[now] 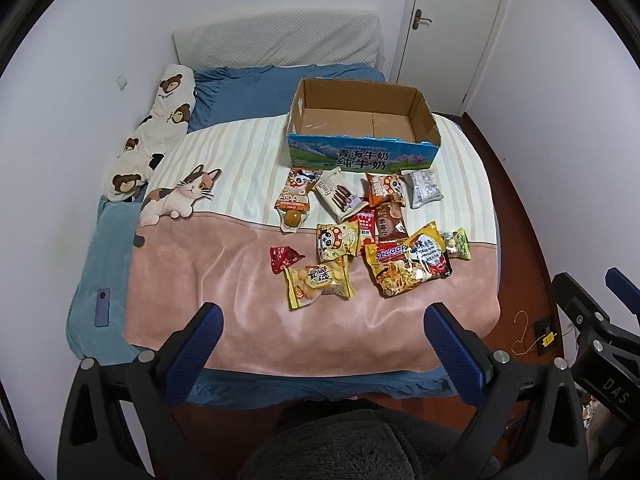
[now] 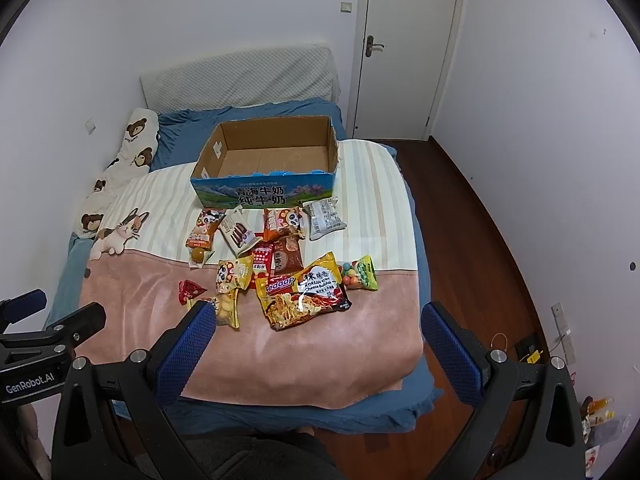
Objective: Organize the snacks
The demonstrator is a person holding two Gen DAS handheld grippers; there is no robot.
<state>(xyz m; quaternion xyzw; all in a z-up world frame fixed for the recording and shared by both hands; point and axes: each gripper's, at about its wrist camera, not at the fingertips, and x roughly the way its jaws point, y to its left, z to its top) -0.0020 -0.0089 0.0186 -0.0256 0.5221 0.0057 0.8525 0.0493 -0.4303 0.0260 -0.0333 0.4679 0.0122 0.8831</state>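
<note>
1. The left gripper (image 1: 324, 332) hangs above the near edge of the bed (image 1: 256, 92), its blue-padded fingers (image 1: 200, 344) spread wide with nothing between them
2. The right gripper (image 2: 316, 334) hovers beside it over the same edge, likewise released and bare; its body shows at the right edge of the left wrist view
3. An open cardboard box with a blue printed front panel (image 1: 362, 158) sits on the striped part of the blanket (image 1: 248, 152), toward the far side of the bed; only its brown floor shows inside
4. The snack packets lie in a loose cluster on the blanket just in front of the box, some overlapping
5. Nearest the grippers is a yellow bag of round biscuits (image 1: 318, 282), with a small red triangular packet (image 1: 283, 258) just beside it
6. A large instant noodle packet marked Sedaap (image 1: 394, 270) lies partly under a yellow and black Korean noodle packet (image 1: 430, 254)
7. A green packet of coloured candy balls (image 2: 360, 274) touches the right side of that pile
8. A silver-white foil packet (image 1: 424, 188) rests just in front of the box's right corner
9. A cartoon cat print (image 1: 178, 196) marks the blanket, well apart from the snacks
</note>
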